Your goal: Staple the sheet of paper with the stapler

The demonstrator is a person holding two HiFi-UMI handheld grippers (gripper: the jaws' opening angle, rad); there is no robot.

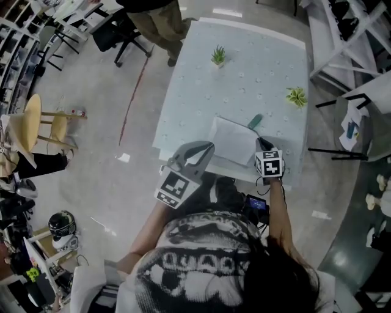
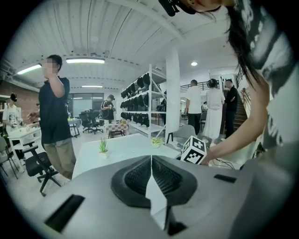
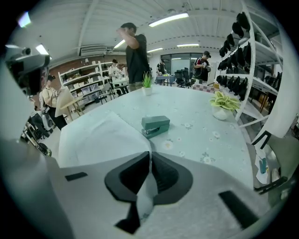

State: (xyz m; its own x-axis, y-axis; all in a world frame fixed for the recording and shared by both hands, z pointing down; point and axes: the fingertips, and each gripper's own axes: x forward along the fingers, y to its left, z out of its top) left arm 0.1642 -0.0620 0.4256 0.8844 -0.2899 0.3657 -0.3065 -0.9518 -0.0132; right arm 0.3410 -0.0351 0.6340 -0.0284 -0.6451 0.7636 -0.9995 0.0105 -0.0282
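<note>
A white sheet of paper lies near the front edge of the flower-patterned table. A green stapler rests on the cloth by the sheet's far right corner, lying flat. My right gripper is at the sheet's near right edge. In the right gripper view the paper runs straight into the closed jaw tips. My left gripper is at the sheet's near left edge with its jaws together. Whether it pinches paper is hidden.
Two small potted plants stand on the table's far half. A person stands at the far end beside an office chair. A wooden stool is at the left and white racks at the right.
</note>
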